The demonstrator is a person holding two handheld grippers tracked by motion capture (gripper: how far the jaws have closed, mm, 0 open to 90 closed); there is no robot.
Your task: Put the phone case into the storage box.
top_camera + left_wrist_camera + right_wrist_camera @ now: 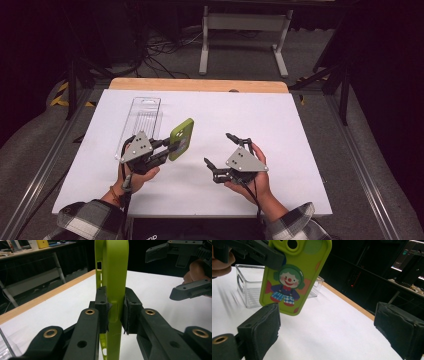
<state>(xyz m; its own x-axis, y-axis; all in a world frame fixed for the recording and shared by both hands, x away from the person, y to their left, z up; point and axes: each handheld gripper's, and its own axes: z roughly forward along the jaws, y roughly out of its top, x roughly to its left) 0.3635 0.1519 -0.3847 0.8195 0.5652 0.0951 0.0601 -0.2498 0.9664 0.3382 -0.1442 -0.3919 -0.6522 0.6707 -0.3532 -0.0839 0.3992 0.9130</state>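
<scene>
The right gripper view gives you the clown print and camera cutout on the case (294, 277), while the left gripper view just catches it edge-on, a thin green strip with button slots. Left gripper (172, 146) is pinching the case across its edges, lifted off the table (280, 120), just right of the clear tray (141, 120). Its long axis stands tilted, camera end up. Right gripper (218, 148) sits spread apart, nothing in it, right of the case.

Phone case (294, 277) top cut off by upper edge.
</scene>
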